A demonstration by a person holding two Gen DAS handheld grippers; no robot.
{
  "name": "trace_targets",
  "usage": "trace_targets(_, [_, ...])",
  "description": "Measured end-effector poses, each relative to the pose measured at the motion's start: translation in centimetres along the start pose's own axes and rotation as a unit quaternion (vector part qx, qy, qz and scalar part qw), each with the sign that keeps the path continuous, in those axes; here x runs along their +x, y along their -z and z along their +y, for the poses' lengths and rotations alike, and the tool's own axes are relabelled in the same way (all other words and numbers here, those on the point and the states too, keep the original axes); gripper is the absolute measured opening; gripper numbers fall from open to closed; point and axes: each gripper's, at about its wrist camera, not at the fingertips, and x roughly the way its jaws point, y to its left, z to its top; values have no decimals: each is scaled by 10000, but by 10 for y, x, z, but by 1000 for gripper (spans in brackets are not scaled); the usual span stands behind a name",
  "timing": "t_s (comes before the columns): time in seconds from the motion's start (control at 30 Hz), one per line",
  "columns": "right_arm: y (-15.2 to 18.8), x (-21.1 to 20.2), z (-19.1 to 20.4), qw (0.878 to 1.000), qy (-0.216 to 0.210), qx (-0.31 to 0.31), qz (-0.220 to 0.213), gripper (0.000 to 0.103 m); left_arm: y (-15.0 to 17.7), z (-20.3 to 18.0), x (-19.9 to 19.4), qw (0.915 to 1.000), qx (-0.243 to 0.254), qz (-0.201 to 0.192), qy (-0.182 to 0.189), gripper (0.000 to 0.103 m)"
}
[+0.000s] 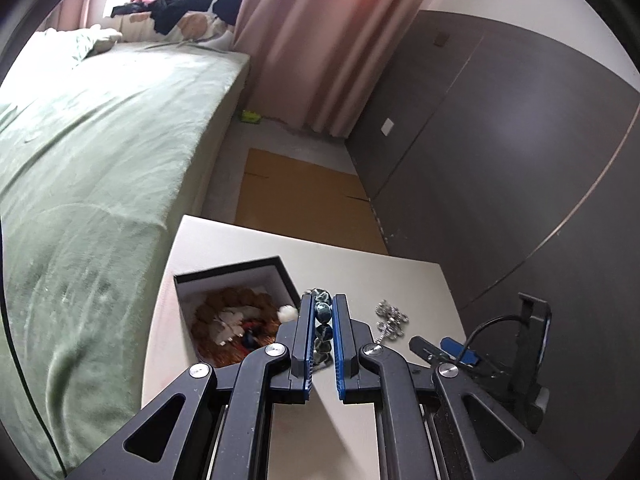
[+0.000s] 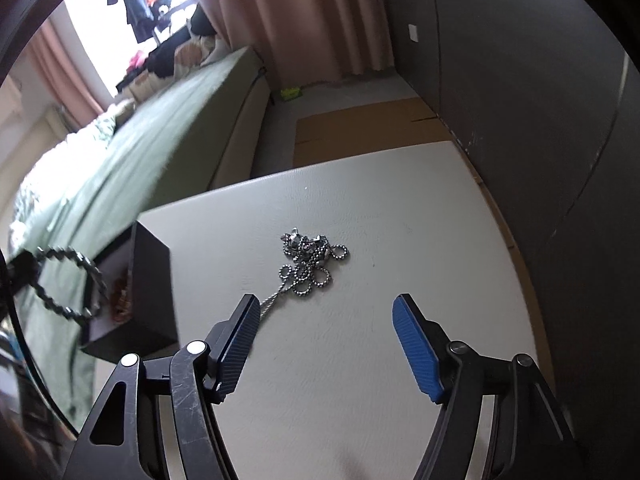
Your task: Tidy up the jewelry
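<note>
My left gripper [image 1: 323, 300] is shut on a dark blue-green bead bracelet [image 1: 322, 314], held just above the white table beside an open black box [image 1: 276, 268]. The box holds brown beads [image 1: 232, 300] and other pieces. In the right wrist view the same bracelet [image 2: 68, 284] hangs as a ring at the far left, over the box [image 2: 152, 280]. A silver ball chain [image 2: 310, 258] lies bunched on the table, also in the left wrist view as the chain [image 1: 391, 320]. My right gripper [image 2: 326, 300] stands open just short of it, its left finger [image 2: 240, 336] beside the chain's tail.
The white table [image 2: 380, 200] ends close behind the chain. A bed with a green cover [image 1: 100, 140] runs along the left. Flat cardboard [image 1: 304, 200] lies on the floor beyond, and a dark cabinet wall [image 1: 500, 140] stands on the right.
</note>
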Motion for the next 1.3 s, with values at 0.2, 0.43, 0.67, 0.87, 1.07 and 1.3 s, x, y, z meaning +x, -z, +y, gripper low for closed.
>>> trace_targets(0.2, [-10,23,14,9986,298,-437,40,70,-11,16,14,9999,-83,65,-40,8])
trace_targets(0.43, [-19,47,26,9959,615,-653,77,71,-14,44,30,9990,-366,258,20,8])
trace_targets(0.67, [-21,48,34,9927,830,-876,12,60,-12,55,42,9964,-641,516,203,8])
trace_targets(0.87, [-19,37,28,9958,451,-753,252,22,-12,57,35,9946,-787,637,223,13])
trace_targets(1.07, [-11,15,23,9988,-116,-413,219,6,-10,55,13,9957,-793,428,193,55])
trace_targets(1.3, [-4,-8,25,9982,-597,-91,51,6,-6,61,-5,9956,-856,367,80,55])
